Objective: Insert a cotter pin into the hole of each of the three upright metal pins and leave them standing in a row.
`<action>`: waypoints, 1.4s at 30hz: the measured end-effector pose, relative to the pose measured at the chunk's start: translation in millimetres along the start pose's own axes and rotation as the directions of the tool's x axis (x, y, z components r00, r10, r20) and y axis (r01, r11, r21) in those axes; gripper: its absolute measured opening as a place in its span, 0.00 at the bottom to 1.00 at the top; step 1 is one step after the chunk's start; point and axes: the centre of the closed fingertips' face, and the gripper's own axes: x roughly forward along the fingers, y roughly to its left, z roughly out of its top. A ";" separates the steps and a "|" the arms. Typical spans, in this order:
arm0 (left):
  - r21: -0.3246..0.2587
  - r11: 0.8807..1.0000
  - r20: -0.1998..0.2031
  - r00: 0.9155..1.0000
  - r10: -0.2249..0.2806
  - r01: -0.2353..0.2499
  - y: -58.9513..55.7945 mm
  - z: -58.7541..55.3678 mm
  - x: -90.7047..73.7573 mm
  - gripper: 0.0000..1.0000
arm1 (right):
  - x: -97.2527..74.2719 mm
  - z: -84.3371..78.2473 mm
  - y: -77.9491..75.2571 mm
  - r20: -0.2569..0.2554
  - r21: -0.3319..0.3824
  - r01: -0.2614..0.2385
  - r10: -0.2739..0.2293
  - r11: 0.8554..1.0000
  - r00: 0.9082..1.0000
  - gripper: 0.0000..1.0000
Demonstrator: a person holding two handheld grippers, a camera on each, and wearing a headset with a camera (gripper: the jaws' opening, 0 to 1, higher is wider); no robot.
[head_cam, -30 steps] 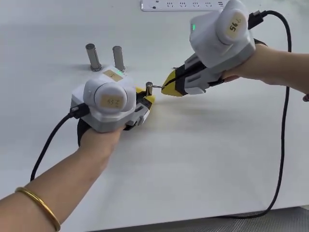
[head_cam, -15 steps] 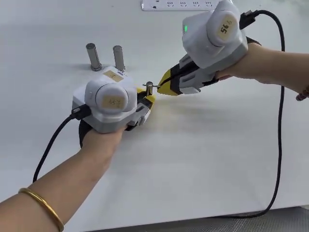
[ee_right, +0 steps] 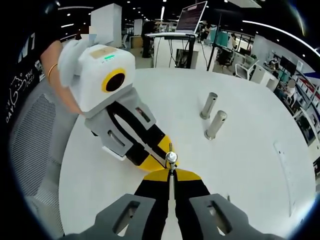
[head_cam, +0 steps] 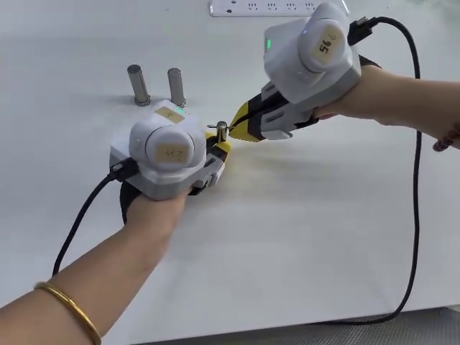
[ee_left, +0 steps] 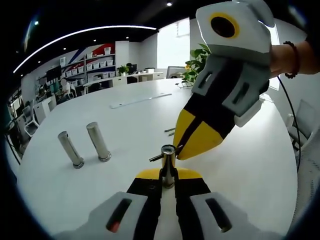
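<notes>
A short metal pin [head_cam: 222, 131] stands upright with my left gripper [head_cam: 219, 148] shut on its lower part, low on its shaft [ee_left: 168, 165]. My right gripper [head_cam: 236, 131] comes in from the right, shut on a thin cotter pin [head_cam: 229, 130]. The cotter pin passes through the hole near the pin's top, and its tip [ee_left: 156, 158] sticks out on the far side. In the right gripper view my right gripper [ee_right: 171, 173] nearly touches the pin's head [ee_right: 171, 157]. Two more metal pins [head_cam: 136, 85] [head_cam: 176, 87] stand side by side behind my left gripper, bare.
A white power strip [head_cam: 273, 7] lies at the table's far edge. Loose cotter pins [ee_left: 170, 131] lie on the white tabletop [head_cam: 302, 237] beyond the held pin. A black cable [head_cam: 415, 180] trails from my right gripper across the right side.
My right gripper has moved left to the held pin, and the cotter pin has gone through its hole. My left gripper and the two back pins have stayed put.
</notes>
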 end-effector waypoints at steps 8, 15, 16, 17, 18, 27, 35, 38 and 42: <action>-0.005 1.000 0.000 1.000 0.020 -0.020 0.5 -0.3 0.1 0.07 | -3.4 -2.6 -0.9 -0.016 0.000 0.011 -0.011 1.000 1.000 0.01; -0.014 0.999 0.003 1.000 0.030 -0.030 1.5 -0.6 1.0 0.07 | -6.7 -0.2 -1.9 -0.006 0.004 0.025 -0.025 1.000 1.000 0.00; -0.018 0.999 0.003 1.000 0.030 -0.030 1.6 -0.7 1.2 0.07 | -5.9 -0.1 -2.1 -0.005 0.003 0.026 -0.026 1.000 1.000 0.00; -0.019 0.999 0.004 1.000 0.030 -0.030 1.7 -0.8 1.3 0.07 | -5.2 -0.1 -1.9 -0.007 0.001 0.027 -0.027 1.000 1.000 0.00; -0.017 0.999 0.003 1.000 0.031 -0.031 1.7 -0.8 1.4 0.07 | -4.5 0.3 -1.6 -0.006 0.000 0.025 -0.025 1.000 1.000 0.00; -0.027 0.999 0.011 0.999 0.042 -0.042 4.3 -0.2 2.8 0.07 | -1.6 6.7 -1.5 0.001 -0.013 0.033 -0.033 0.999 0.999 0.00; -0.036 0.997 0.014 0.998 0.062 -0.061 10.2 0.4 1.6 0.07 | 1.7 12.0 -4.2 0.012 -0.015 0.044 -0.043 0.999 0.999 0.00; -0.041 0.997 0.016 0.998 0.068 -0.067 13.5 1.0 -0.9 0.06 | 2.9 16.0 -4.8 0.019 -0.017 0.045 -0.044 0.999 0.999 0.00; -0.050 0.996 0.024 0.997 0.073 -0.072 19.5 2.3 -3.7 0.06 | 5.7 21.2 -7.5 0.029 -0.019 0.042 -0.042 0.999 0.999 0.00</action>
